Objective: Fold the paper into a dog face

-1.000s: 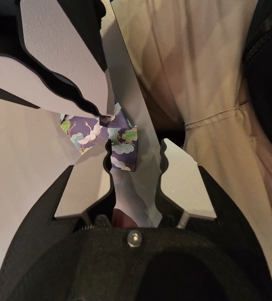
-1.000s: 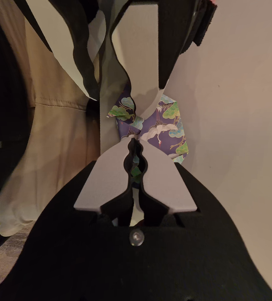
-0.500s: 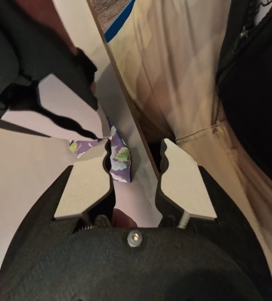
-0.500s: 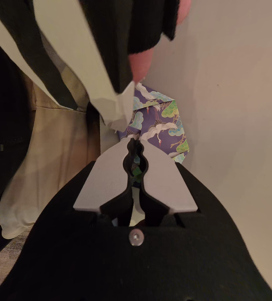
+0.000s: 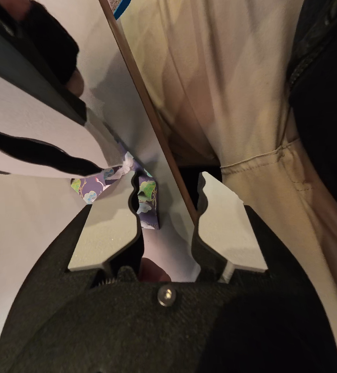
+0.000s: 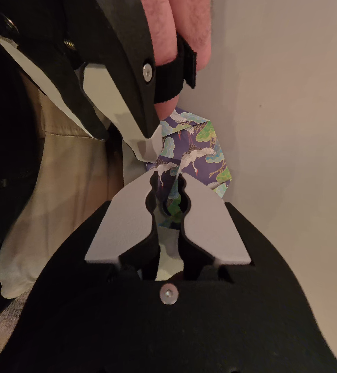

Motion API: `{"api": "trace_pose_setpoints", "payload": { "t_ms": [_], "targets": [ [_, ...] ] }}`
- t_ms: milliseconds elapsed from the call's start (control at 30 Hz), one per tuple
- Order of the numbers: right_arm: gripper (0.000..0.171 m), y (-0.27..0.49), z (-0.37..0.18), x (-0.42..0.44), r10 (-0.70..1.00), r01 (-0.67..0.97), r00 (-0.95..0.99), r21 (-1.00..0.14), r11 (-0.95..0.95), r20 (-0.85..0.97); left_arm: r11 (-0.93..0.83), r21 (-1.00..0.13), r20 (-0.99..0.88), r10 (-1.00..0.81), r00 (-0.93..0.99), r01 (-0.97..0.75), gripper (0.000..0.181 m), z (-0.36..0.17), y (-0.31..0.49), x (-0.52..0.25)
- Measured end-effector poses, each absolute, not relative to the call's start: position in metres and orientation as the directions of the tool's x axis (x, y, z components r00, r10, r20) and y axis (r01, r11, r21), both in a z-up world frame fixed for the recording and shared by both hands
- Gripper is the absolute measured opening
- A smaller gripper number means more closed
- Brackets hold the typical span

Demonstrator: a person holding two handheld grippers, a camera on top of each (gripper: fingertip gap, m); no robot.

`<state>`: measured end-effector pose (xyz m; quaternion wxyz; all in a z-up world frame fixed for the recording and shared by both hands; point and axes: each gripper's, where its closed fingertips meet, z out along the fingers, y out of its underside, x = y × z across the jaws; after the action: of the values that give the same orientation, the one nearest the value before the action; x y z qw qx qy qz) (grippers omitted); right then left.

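Mid-fold: the crane-print paper (image 6: 200, 153) sits by the table edge (image 5: 149, 113). Right gripper (image 6: 166, 175) pinches a flap, left gripper (image 5: 167, 177) hangs wide apart beside it. Next up, probably pressing that crease flat.

Right hand-held gripper (image 6: 166, 177) pinching a raised flap of the patterned paper (image 6: 200, 153) on the counter (image 6: 284, 141); left hand-held gripper (image 6: 123, 141) open, one tip touching the paper's far-left edge.
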<state>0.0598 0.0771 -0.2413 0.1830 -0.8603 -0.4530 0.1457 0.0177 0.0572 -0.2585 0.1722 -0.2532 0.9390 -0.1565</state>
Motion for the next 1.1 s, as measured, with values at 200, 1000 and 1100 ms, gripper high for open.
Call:
{"api": "trace_pose_setpoints", "payload": {
  "t_ms": [200,1000,1100],
  "targets": [
    [0.011,0.075,-0.240,0.062,0.845,0.745,0.532,-0.447,-0.495,-0.051,0.830,-0.371,-0.250,-0.521,-0.816,-0.416,0.056,-0.259,0.057,0.017],
    [0.005,0.071,-0.250,0.057,0.875,0.791,0.484,-0.424,-0.440,-0.005,0.837,-0.339,-0.284,-0.527,-0.801,-0.430,0.055,-0.260,0.060,0.015],
    [0.003,0.071,-0.250,0.058,0.876,0.798,0.483,-0.418,-0.434,0.012,0.822,-0.330,-0.287,-0.556,-0.780,-0.464,0.055,-0.256,0.073,0.012]
  ]
}}
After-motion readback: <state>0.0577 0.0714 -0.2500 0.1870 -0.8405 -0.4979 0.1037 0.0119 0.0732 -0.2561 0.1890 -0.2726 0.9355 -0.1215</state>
